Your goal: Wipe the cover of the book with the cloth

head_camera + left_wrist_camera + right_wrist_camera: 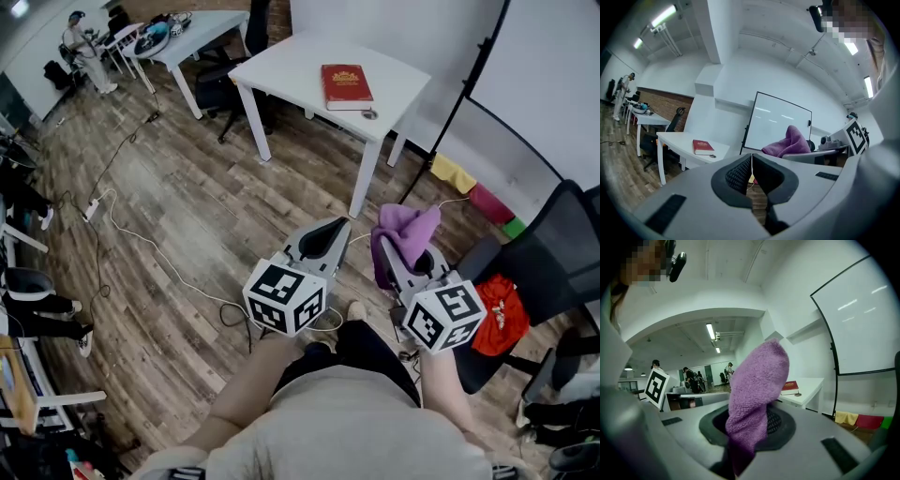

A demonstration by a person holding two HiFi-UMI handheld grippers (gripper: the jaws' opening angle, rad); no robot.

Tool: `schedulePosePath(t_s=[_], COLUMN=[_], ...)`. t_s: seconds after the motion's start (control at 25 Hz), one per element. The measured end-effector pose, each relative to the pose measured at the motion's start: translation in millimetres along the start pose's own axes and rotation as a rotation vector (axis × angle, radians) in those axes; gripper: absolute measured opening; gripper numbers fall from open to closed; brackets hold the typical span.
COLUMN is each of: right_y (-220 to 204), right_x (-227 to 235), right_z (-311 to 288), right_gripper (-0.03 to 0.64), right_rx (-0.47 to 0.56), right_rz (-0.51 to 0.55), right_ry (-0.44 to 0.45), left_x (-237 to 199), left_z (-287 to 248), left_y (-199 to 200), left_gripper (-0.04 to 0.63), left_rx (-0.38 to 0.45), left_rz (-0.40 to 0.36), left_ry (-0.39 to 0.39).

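Observation:
A red book lies flat near the front edge of a white table, well ahead of me across the floor. It also shows small in the left gripper view as the red book and far off as the book in the right gripper view. My right gripper is shut on a purple cloth, which stands up out of the jaws as the cloth. My left gripper is shut with nothing in it, its pads meeting. Both are held near my waist, far from the table.
A small dark object lies beside the book. A second white table stands at the back left, with people around it. Cables run over the wooden floor. A whiteboard, coloured cloths and black chairs are at the right.

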State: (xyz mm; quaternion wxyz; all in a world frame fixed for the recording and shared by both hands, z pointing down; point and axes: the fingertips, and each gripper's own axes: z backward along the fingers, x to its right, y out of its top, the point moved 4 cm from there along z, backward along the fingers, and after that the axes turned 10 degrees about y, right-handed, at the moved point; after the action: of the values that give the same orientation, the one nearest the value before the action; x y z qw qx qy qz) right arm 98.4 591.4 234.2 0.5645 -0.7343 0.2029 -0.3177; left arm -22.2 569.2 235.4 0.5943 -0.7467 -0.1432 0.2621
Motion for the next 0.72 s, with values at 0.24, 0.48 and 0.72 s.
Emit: schedulePosePath(t_s=[0.24,0.48,0.72], right_y=[9.1,28.2,59.0], right_x=[38.9,109.2,178.2], right_z=[-37.9,-89.1,-135.0], right_gripper=[0.084,0.084,0.084], right_rx=[0.014,0.012,0.009], right_rz=[-0.026,-0.030,-0.022], right_ry=[0.034,0.059,0.096], left_x=[-30.6,-62.1,-88.2], left_z=[-41.5,-115.2,-191.4], left_y=[6.5,18.5,39.0], left_gripper=[0.025,0.025,0.024], left_rx=[0.008,0.007,0.010], left_rz=[0.019,0.020,0.044], left_ry=[0.023,0.052,0.088])
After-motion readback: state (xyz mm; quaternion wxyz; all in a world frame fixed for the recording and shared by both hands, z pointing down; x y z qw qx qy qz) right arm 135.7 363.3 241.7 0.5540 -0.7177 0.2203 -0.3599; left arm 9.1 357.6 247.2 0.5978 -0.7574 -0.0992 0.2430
